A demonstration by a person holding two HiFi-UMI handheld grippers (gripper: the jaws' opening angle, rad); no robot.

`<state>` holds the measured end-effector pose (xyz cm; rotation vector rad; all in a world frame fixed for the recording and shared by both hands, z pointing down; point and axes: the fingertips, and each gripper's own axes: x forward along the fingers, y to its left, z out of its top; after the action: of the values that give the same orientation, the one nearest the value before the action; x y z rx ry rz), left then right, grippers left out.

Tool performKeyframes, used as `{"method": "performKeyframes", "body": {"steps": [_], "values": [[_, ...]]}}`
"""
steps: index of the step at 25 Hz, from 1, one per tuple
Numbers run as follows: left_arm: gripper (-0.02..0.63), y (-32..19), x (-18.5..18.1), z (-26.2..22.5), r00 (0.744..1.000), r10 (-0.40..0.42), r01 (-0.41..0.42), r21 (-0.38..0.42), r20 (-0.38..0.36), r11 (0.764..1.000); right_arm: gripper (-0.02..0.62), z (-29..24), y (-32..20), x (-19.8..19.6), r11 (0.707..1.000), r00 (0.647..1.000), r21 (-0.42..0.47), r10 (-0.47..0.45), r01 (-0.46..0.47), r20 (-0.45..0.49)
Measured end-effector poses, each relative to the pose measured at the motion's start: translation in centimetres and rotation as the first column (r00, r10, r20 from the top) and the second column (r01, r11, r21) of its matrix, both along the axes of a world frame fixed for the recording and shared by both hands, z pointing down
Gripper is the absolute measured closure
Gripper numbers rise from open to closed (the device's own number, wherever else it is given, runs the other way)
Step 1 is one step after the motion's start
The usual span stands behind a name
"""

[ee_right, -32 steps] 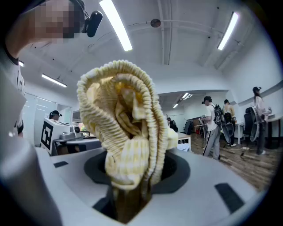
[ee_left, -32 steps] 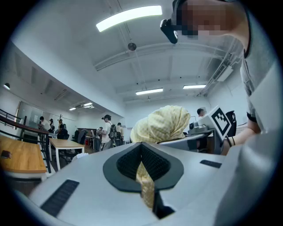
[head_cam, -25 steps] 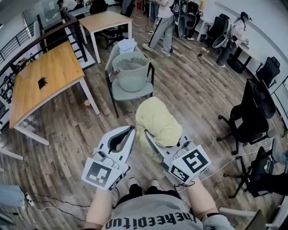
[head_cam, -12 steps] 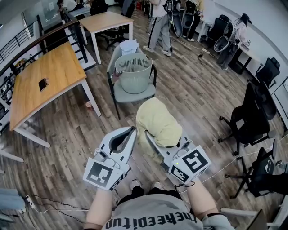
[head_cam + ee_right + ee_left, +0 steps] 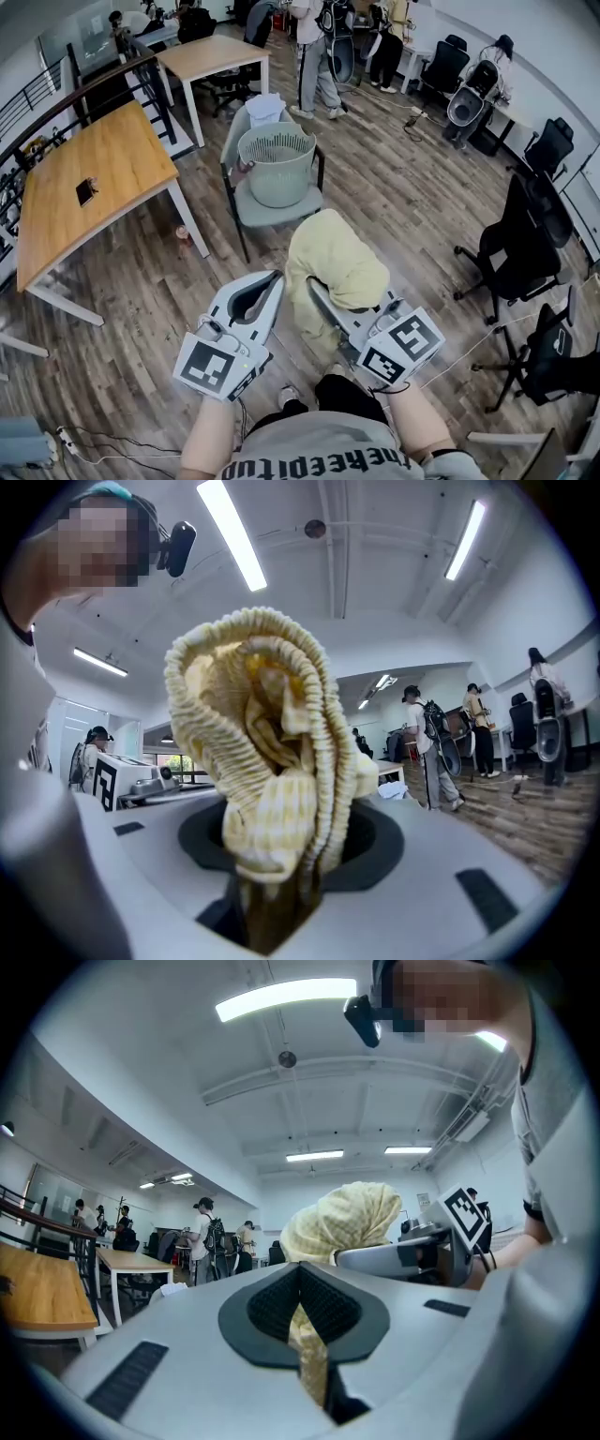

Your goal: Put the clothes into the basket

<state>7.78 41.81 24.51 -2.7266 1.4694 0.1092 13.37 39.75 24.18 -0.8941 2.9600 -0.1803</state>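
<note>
Looked down on a brown wood-plank floor (image 5: 403,206) spreading all round. Noted a long orange-brown wooden table (image 5: 94,178) left of the pale grey-green round slotted plastic basket (image 5: 277,178), well apart from it. Found a grey padded chair with black legs (image 5: 281,216) directly under the basket, carrying it on the seat. Saw the basket standing upright with its top open.

Made out the pale yellow checked cloth (image 5: 333,262) on the near side of the basket, well short of it and clear of the floor. Took in a soft rounded bundle on top, a ribbed gathered hem folded over itself, and a looser tail hanging beneath.

Caught the white hand-held right gripper with a black-and-white marker cube (image 5: 286,841) clamped on the thick gathered part of that bundle, jaws kept apart by the bunched fabric. Caught the matching white left gripper (image 5: 302,1302) just beside it, also on the near side of the basket, jaws almost together and pinching a thin strip of the same cloth.

Noticed a small white crumpled item (image 5: 265,108) on the far side of the basket, against the chair back.
</note>
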Motion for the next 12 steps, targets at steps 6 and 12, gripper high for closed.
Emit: {"method": "performKeyframes", "body": {"steps": [6,12], "values": [[0.592,-1.7,-0.3,0.3,1.0,-0.002,0.002,-0.007,-0.014,1.0,0.394,0.8,-1.4,-0.1,0.999,0.998,0.035,-0.008,0.01,-0.067],[0.592,-5.8,0.3,0.2,0.999,-0.027,0.027,-0.004,-0.019,1.0,0.396,0.6,-5.3,0.2,0.998,0.998,0.032,-0.044,0.046,-0.054]]}}
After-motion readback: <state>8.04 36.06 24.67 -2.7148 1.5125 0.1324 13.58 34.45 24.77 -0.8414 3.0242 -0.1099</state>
